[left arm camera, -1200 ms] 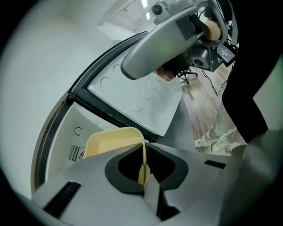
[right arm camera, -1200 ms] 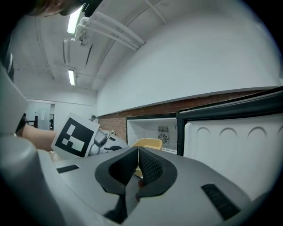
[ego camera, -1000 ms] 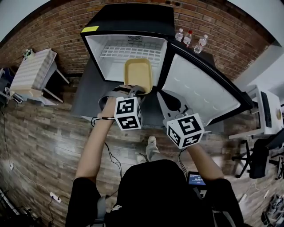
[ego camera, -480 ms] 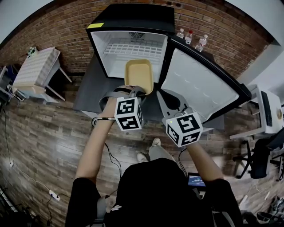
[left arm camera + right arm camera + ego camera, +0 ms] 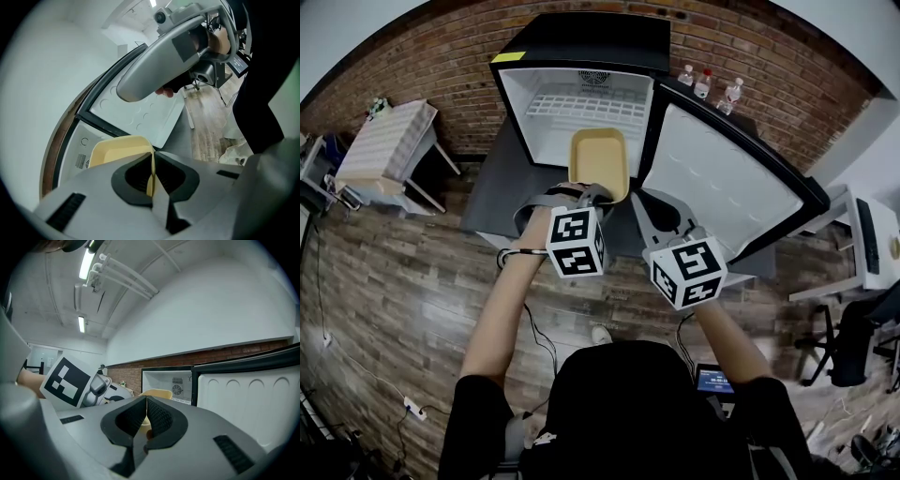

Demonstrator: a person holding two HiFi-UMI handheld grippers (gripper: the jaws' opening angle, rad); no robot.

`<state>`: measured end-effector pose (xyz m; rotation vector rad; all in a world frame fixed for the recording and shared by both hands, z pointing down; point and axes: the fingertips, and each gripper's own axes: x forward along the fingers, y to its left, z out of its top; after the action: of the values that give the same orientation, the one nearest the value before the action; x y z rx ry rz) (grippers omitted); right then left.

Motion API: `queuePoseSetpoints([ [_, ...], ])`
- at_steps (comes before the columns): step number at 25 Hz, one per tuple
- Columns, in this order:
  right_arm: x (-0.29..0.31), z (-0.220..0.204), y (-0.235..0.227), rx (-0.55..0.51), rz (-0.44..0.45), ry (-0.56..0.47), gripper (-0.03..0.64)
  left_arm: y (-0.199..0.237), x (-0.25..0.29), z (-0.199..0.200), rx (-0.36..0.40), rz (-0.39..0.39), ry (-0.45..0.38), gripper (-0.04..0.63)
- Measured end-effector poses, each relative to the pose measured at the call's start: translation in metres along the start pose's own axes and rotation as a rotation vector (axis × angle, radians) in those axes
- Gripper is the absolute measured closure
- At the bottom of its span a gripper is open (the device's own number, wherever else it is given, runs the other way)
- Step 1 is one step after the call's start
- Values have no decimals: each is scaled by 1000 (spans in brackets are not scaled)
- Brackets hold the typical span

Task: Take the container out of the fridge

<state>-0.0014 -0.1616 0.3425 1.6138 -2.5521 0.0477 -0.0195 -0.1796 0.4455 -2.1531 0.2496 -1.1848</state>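
A shallow yellow container (image 5: 599,159) sticks halfway out of the open black fridge (image 5: 581,42), its far end still over the fridge's floor. My left gripper (image 5: 592,193) is shut on the container's near rim; in the left gripper view the yellow wall (image 5: 117,149) stands pinched between the left gripper's (image 5: 152,158) black pads. My right gripper (image 5: 652,208) hovers just right of the container, in front of the open door, with its pads together and nothing between them. The right gripper (image 5: 146,401) view shows the container (image 5: 160,393) just beyond its tips.
The fridge door (image 5: 722,187) swings wide open to the right, white liner facing up. A wire shelf (image 5: 581,108) sits at the back of the fridge. Three bottles (image 5: 708,82) stand on a surface behind the door. A small table (image 5: 389,141) is at the left, an office chair (image 5: 853,347) at the right.
The left gripper has drawn the container a little further out of the fridge toward me. The right gripper has shifted slightly beside it, still shut.
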Motion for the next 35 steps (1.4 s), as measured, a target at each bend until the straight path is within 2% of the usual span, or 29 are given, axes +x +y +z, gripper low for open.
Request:
queuePoseSetpoints([
  [14, -65, -3, -21, -1, 44, 14, 577, -30, -3, 66, -40, -3, 28, 565],
  [35, -187, -10, -4, -27, 93, -17, 577, -112, -39, 156, -95, 36, 50, 565],
])
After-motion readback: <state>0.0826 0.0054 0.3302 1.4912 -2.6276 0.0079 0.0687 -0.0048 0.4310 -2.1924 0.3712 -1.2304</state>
